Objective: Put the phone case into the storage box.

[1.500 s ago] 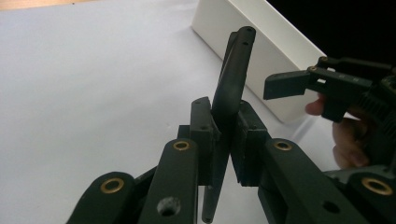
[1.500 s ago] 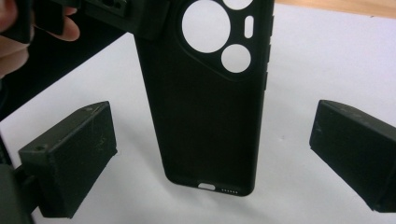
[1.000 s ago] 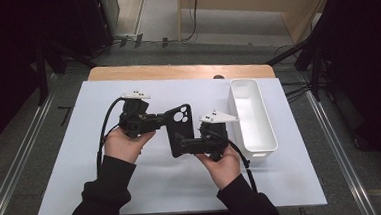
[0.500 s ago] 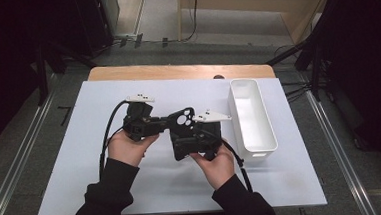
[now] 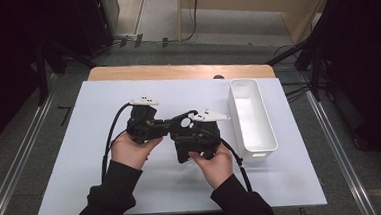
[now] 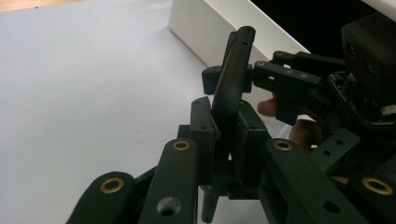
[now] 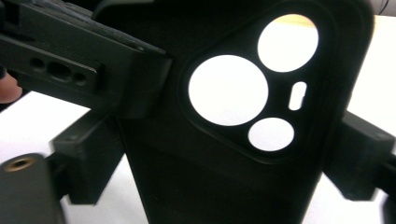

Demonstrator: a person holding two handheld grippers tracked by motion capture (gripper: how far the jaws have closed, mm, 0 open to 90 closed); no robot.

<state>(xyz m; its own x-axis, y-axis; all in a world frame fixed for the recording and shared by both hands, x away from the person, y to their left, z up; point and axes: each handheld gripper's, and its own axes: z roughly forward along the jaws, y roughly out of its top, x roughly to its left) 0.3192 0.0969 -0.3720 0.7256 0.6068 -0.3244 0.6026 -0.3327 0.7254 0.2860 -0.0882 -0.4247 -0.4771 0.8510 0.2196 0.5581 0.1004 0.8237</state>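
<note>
- high view: the left gripper (image 5: pixel 160 127) and right gripper (image 5: pixel 196 137) meet over the white table (image 5: pixel 81 159), just left of the white bin (image 5: pixel 251 115). a black phone case (image 5: pixel 181 125) is held up between them, off the table and near the bin's left wall. each gripper sits in a hand (image 5: pixel 131 150).
- left gripper view: the left gripper (image 6: pixel 224 135) is clamped on the thin edge of the case (image 6: pixel 233 88), which stands upright between its pads. the right gripper (image 6: pixel 289 86) touches the case from the bin (image 6: pixel 205 28) side.
- right gripper view: the case (image 7: pixel 224 154) fills the gap between the right gripper's wide-set jaws, which have just been closing in on its two sides. its round camera holes face the lens. the left gripper (image 7: pixel 84 70) grips its upper left edge.
</note>
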